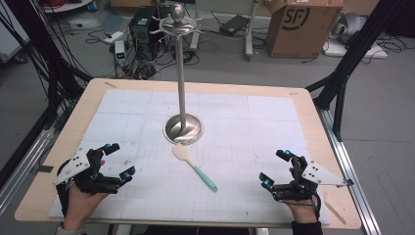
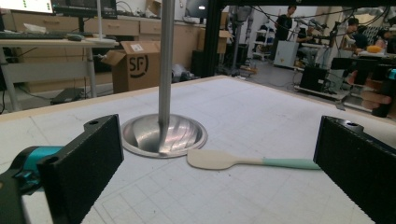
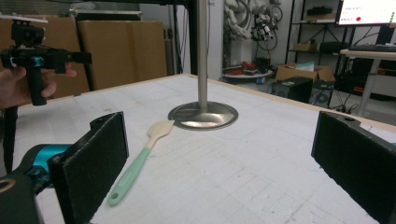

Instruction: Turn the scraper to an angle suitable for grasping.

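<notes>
A spatula (image 1: 194, 167) with a cream blade and a mint-green handle lies flat on the white mat (image 1: 244, 122), just in front of the round base of a tall metal stand (image 1: 182, 98). Its blade points toward the base (image 2: 163, 134). My left gripper (image 1: 120, 162) rests at the near left of the mat, jaws wide open and nothing between them. At the near right, my right gripper (image 1: 275, 169) is open and bare too. In the left gripper view the spatula (image 2: 243, 161) lies ahead; in the right gripper view the spatula (image 3: 140, 156) sits ahead left of the stand (image 3: 202, 70).
The stand's top carries curved hooks and a ball knob (image 1: 178, 14). The wooden table edge (image 1: 313, 127) frames the mat. Beyond the table are a cardboard box (image 1: 303, 27), floor cables and black frame legs (image 1: 342, 83).
</notes>
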Tool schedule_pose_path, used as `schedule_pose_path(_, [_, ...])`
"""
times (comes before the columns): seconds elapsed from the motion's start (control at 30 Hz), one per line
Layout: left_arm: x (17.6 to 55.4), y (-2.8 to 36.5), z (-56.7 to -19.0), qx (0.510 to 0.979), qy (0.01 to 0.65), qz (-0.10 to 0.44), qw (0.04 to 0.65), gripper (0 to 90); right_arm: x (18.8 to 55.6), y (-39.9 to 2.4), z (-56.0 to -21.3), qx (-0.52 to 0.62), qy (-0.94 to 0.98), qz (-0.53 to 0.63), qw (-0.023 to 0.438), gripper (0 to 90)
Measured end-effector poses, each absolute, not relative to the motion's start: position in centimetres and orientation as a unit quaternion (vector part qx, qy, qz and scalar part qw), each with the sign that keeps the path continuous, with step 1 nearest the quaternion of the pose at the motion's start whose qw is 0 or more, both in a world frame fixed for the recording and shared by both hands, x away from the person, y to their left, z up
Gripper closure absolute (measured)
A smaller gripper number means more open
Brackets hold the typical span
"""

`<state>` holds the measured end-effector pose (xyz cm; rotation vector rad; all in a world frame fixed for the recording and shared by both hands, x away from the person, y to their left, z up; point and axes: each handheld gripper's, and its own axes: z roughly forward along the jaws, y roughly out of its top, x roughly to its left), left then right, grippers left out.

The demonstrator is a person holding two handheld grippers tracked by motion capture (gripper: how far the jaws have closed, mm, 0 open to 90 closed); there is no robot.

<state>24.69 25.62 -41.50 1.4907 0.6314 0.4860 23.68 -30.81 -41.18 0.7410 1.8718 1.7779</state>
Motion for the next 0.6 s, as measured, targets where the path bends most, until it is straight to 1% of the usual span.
schedule_pose_path(0.03, [24.7, 25.6, -41.5, 0.659, 0.279, 0.217, 0.664, 1.9, 23.7, -30.7, -41.3, 0.272, 0.682, 0.642, 0.22, 2.5])
schedule_pose_path(0.2, [24.7, 25.4, -41.6, 0.656, 0.272, 0.222, 0.669, 1.9, 23.7, -30.6, -41.3, 0.27, 0.686, 0.639, 0.22, 2.4])
schedule_pose_path(0.27, [24.7, 25.2, -41.5, 0.655, 0.274, 0.212, 0.671, 1.9, 23.7, -30.6, -41.4, 0.269, 0.687, 0.638, 0.221, 2.4])
schedule_pose_path(0.33, [24.7, 25.0, -41.5, 0.657, 0.272, 0.215, 0.669, 2.0, 23.8, -30.7, -41.4, 0.27, 0.685, 0.639, 0.222, 2.5])
schedule_pose_path(0.37, [24.7, 24.9, -41.6, 0.658, 0.269, 0.212, 0.671, 8.8, 23.8, -30.7, -41.5, 0.274, 0.686, 0.638, 0.219, 2.5])
schedule_pose_path(0.43, [24.7, 24.8, -41.7, 0.661, 0.251, 0.203, 0.677, 27.7, 23.9, -30.6, -41.5, 0.272, 0.687, 0.637, 0.219, 2.5])
schedule_pose_path(0.47, [24.7, 24.7, -41.8, 0.664, 0.251, 0.19, 0.679, 36.8, 23.9, -30.6, -41.6, 0.273, 0.689, 0.635, 0.218, 2.5])
schedule_pose_path(0.5, [24.8, 24.5, -41.8, 0.664, 0.259, 0.184, 0.677, 36.8, 23.9, -30.6, -41.6, 0.273, 0.689, 0.635, 0.218, 2.5])
schedule_pose_path(0.53, [24.8, 24.3, -41.9, 0.664, 0.269, 0.182, 0.674, 45.4, 23.9, -30.6, -41.6, 0.274, 0.689, 0.634, 0.22, 2.5])
schedule_pose_path(0.6, [24.8, 23.9, -42.0, 0.673, 0.27, 0.176, 0.666, 59.2, 24.0, -30.5, -41.6, 0.274, 0.69, 0.634, 0.217, 2.5])
